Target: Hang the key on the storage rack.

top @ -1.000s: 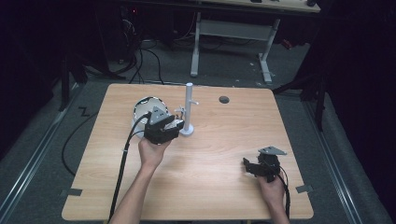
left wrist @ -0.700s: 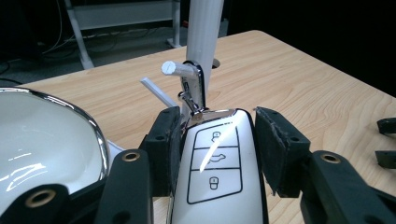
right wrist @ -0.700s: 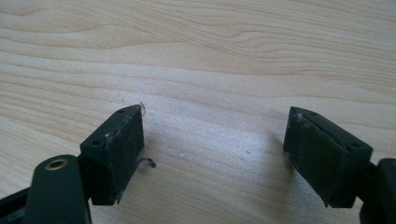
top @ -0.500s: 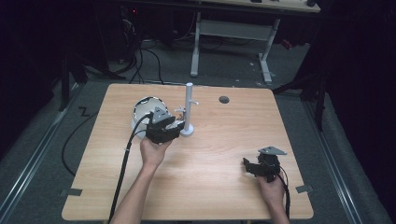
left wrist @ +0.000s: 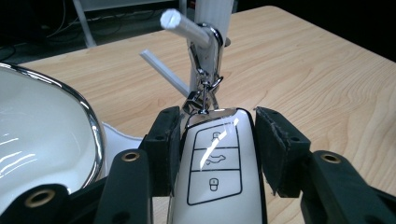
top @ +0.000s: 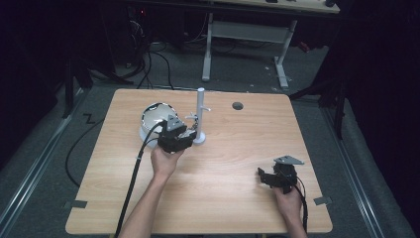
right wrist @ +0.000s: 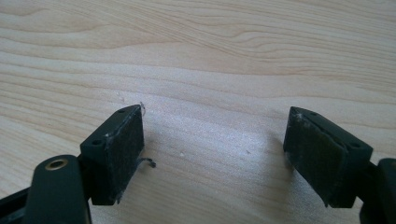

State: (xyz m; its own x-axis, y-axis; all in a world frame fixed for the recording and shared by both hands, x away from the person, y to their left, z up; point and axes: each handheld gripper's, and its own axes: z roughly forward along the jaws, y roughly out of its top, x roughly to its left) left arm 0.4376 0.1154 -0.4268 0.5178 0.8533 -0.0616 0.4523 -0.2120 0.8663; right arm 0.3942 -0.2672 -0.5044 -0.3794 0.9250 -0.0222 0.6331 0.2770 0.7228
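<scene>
White bowl (top: 154, 118) at left, beside the left tongs (left wrist: 212, 140), which pinch a white key fob (left wrist: 215, 163); its ring hangs on a peg of the white stand (top: 200, 116). Left gripper view resolves the fob's buttons. Right tongs (right wrist: 215, 154) spread over bare surface (top: 237, 148).

High view: the wooden table (top: 218, 163) is evenly lit from above; the surrounding floor and room fall to near black. Picture soft, fine detail lost. Shadows on the table are faint and short.

Left gripper view: sharp in the foreground. White glare streaks cross the car key fob (left wrist: 215, 163) and the chromed rim of the white bowl (left wrist: 42, 130); the peg tip above is slightly blurred.

Right gripper view: bright, even light, with soft shadows under both jaw pads.
</scene>
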